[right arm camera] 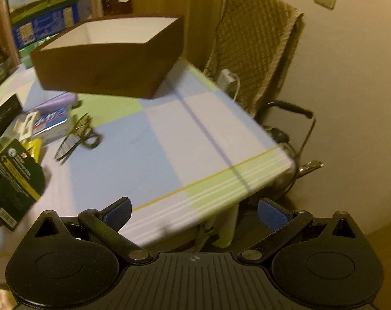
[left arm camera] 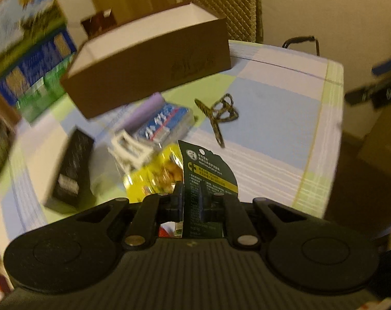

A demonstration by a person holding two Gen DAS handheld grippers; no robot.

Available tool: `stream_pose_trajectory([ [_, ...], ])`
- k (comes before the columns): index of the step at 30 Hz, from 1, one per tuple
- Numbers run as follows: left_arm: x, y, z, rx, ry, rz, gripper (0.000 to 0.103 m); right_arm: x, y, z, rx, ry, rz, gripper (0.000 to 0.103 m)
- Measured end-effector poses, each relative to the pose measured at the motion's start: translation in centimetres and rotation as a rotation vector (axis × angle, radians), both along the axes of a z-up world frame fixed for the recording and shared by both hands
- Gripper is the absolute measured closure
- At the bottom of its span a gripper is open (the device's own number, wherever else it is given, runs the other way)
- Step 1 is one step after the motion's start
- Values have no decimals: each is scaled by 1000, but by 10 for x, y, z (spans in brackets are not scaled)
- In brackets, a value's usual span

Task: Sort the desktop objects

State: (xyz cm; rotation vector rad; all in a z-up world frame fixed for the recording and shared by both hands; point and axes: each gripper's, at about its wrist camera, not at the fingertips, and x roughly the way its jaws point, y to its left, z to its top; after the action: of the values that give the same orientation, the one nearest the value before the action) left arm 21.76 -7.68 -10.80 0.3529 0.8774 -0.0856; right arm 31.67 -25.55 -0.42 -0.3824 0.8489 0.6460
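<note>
My left gripper (left arm camera: 195,201) is shut on a dark green hang-tag packet (left arm camera: 208,173) and holds it above the table; the packet also shows at the left of the right wrist view (right arm camera: 14,180). Beyond it lie a yellow snack pack (left arm camera: 154,178), a white clip (left arm camera: 129,149), a blue-and-white packet (left arm camera: 164,124), a purple tube (left arm camera: 149,108), a black box (left arm camera: 71,173) and a patterned hair clip (left arm camera: 221,113). An open brown box (left arm camera: 149,72) stands at the back, white inside. My right gripper (right arm camera: 194,215) is open and empty over the table's near right part.
Colourful cartons (left arm camera: 27,51) stand at the far left. A checked cloth (right arm camera: 156,142) covers the table, whose right edge (right arm camera: 247,118) drops off toward a chair (right arm camera: 254,46) draped with a woven throw. The hair clip also shows in the right wrist view (right arm camera: 79,137).
</note>
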Motion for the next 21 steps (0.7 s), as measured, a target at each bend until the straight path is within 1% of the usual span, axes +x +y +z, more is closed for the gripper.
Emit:
stream_pose_trajectory([
  [3,8,-13,-4,126,-39,-35,95,16,-6,0,-9,-3,-22,2],
  [4,11,-16,-5,150,-44,-41,95,22,-7,0,-11,-3,-31,2],
  [6,16,-19,-5,147,-44,-37,95,32,-11,-1,-15,1,-44,2],
  [8,21,-19,-2,78,-24,-40,92,41,-13,-2,-17,3,-51,2],
  [9,24,-16,1,18,-9,-33,91,47,-13,-2,-18,4,-52,2],
  [10,28,-13,4,-60,17,-21,90,53,-13,-3,-19,6,-53,2],
  [11,32,-11,5,-126,44,-9,88,58,-13,-3,-20,7,-54,2],
  [12,35,-12,5,-159,58,-1,88,64,-13,-3,-21,7,-52,2],
  [13,37,-14,4,-175,63,-2,88,69,-12,-3,-21,7,-49,2],
  [16,41,-23,2,-190,74,-1,88,84,-8,-3,-25,6,-37,2],
  [19,42,-20,4,-281,105,8,85,98,-6,-4,-30,4,-23,2],
  [21,40,-20,2,-290,122,12,85,107,-4,-6,-38,9,-19,2],
])
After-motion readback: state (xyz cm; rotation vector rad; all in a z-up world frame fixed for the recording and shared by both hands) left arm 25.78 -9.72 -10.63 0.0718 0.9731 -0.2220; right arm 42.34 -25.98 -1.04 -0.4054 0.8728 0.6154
